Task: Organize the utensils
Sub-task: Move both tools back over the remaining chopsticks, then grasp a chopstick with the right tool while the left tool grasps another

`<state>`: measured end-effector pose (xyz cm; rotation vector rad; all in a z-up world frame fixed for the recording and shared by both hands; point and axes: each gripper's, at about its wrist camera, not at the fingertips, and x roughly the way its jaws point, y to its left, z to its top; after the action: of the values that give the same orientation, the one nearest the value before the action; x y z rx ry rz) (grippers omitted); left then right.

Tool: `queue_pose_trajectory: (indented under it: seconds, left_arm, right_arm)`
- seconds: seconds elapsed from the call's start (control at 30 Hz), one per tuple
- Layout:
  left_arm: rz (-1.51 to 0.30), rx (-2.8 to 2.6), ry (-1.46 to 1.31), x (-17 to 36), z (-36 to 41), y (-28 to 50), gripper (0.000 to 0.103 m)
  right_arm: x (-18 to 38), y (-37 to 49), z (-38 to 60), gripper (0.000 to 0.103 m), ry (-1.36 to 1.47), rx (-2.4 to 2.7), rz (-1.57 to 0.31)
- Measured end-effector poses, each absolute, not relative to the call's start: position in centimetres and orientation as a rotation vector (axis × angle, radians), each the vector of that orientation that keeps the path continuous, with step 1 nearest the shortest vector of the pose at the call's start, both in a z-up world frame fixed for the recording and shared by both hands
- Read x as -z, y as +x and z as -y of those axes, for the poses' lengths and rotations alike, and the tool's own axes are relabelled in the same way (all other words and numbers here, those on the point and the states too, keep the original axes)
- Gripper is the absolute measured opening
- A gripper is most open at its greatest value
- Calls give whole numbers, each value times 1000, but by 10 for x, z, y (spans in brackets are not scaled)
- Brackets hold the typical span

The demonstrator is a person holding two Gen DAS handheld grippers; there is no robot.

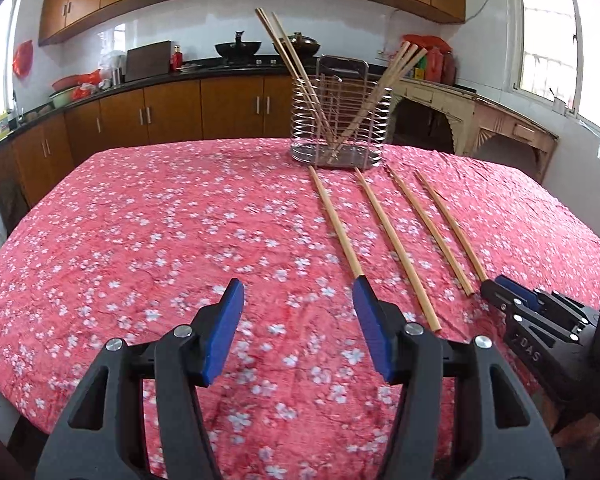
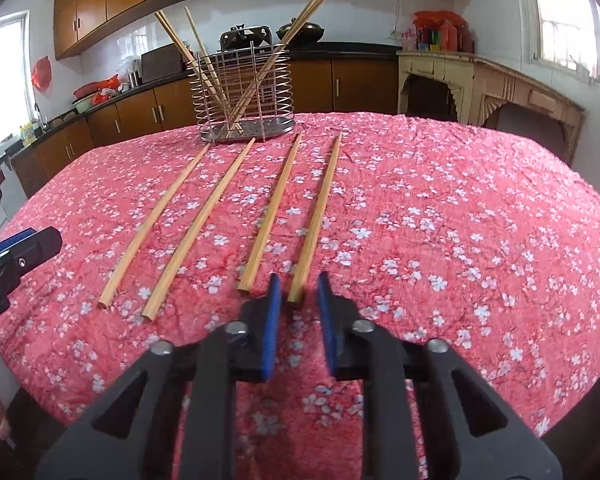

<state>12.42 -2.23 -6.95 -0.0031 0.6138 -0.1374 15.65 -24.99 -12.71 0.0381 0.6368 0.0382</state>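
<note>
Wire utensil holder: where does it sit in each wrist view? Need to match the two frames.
Left wrist: wire utensil holder stands upper center, slightly right, at the far table edge, beyond the four loose chopsticks.
Right wrist: wire utensil holder stands upper center-left, at the far table edge.
Shared landmark: the rightmost loose chopstick, whose near end lies between the right gripper's jaws.
</note>
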Motion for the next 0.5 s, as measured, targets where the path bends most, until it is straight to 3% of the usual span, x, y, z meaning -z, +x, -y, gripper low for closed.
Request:
queue_pose_trajectory:
  seconds: [0.5]
  left_arm:
    - [-663,209,-25,89,53,121,55]
  right_arm:
    - [130,155,279,8,121,59,-614]
